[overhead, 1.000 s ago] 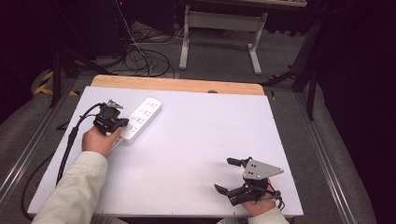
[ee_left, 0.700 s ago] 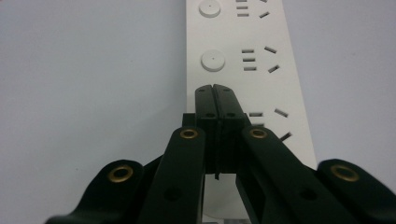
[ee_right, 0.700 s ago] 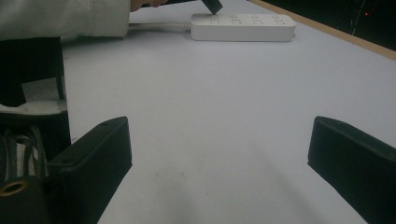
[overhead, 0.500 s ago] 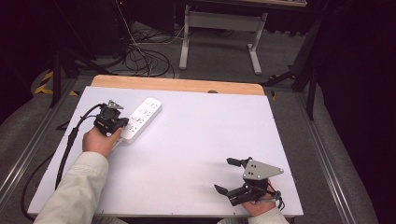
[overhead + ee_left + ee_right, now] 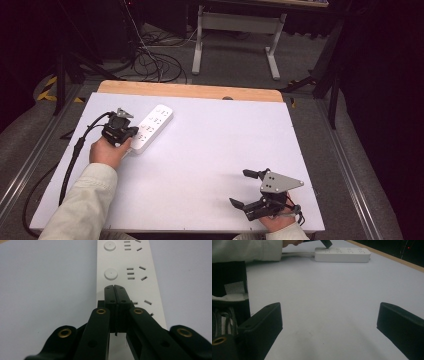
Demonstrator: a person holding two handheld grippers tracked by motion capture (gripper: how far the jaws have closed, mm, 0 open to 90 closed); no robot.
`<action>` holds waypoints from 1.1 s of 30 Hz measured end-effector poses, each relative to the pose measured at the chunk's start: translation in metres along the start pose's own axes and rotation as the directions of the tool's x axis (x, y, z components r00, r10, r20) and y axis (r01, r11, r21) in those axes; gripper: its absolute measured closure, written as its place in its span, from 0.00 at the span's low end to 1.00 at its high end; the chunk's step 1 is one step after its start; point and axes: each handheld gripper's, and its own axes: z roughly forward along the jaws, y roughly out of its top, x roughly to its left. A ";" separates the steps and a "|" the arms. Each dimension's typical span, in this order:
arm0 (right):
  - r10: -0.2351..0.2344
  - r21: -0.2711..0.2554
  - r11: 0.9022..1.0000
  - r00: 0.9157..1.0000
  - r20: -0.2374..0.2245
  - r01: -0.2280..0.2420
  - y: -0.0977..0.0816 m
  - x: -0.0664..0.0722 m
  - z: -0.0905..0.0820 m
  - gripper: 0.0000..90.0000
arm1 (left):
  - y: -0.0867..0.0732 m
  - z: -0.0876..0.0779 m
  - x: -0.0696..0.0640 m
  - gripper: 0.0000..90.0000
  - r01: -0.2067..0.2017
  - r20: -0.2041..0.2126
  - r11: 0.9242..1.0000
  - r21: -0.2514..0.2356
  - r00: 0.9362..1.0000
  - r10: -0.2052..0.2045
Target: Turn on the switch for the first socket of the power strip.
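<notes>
A white power strip (image 5: 151,126) lies on the white table (image 5: 215,135) at the back left, running diagonally. My left gripper (image 5: 128,133) is shut, its tips pressed together right over the strip's near sockets (image 5: 136,273). Just under the tips sits a dark block (image 5: 100,304); I cannot tell what it is. From the left gripper view the tips (image 5: 115,291) hide one socket. My right gripper (image 5: 241,188) rests open near the table's front right edge, with nothing between its jaws. In the right gripper view the power strip (image 5: 342,254) lies far ahead, beyond bare table.
A black cable (image 5: 75,155) trails from the left gripper off the table's left side. A wooden strip (image 5: 190,91) edges the far side of the table. Beyond it are a desk frame (image 5: 235,30) and loose cables on the floor.
</notes>
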 end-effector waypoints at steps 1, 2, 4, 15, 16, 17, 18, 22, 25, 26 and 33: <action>0.000 0.000 1.000 1.000 0.000 0.000 0.000 0.000 0.000 0.08 | -0.001 0.000 0.000 1.00 0.004 0.000 1.000 -0.007 1.000 -0.004; 0.001 0.000 1.000 1.000 -0.001 -0.001 0.000 0.000 0.000 0.08 | -0.001 0.000 0.000 1.00 0.007 0.000 1.000 -0.009 1.000 -0.007; 0.000 0.001 1.000 1.000 -0.001 0.000 0.000 0.000 0.000 0.08 | -0.002 0.000 0.000 1.00 0.004 -0.003 1.000 -0.015 1.000 -0.004; -0.002 0.004 1.000 1.000 -0.005 0.002 0.000 0.000 0.000 0.08 | -0.006 0.001 -0.003 1.00 -0.001 -0.029 0.999 -0.034 1.000 0.000; -0.002 0.004 1.000 1.000 -0.005 0.002 0.000 0.000 0.000 0.07 | -0.006 0.002 -0.004 1.00 0.001 -0.029 0.999 -0.036 1.000 -0.002; -0.003 0.005 1.000 1.000 -0.004 0.003 0.000 0.000 0.000 0.08 | -0.006 0.002 -0.005 1.00 -0.002 -0.036 0.999 -0.036 0.999 0.001; -0.003 0.005 1.000 1.000 -0.004 0.003 0.000 0.000 0.000 0.08 | -0.006 0.002 -0.005 1.00 0.001 -0.035 0.999 -0.036 0.999 -0.002; -0.002 0.004 1.000 1.000 -0.005 0.002 0.000 0.001 0.000 0.08 | -0.007 0.002 -0.004 1.00 0.010 -0.026 0.999 -0.044 1.000 -0.011; -0.001 0.003 1.000 1.000 -0.007 0.001 -0.001 0.000 0.000 0.08 | -0.009 0.002 -0.004 1.00 0.010 -0.034 0.998 -0.054 0.999 -0.012; -0.001 0.003 1.000 1.000 -0.005 0.001 -0.001 0.000 0.000 0.08 | -0.009 0.002 -0.005 1.00 0.011 -0.033 0.998 -0.055 0.999 -0.013; -0.002 0.006 1.000 1.000 -0.002 0.002 -0.001 0.001 0.000 0.08 | -0.010 0.002 -0.006 1.00 0.015 -0.040 0.998 -0.054 0.999 -0.018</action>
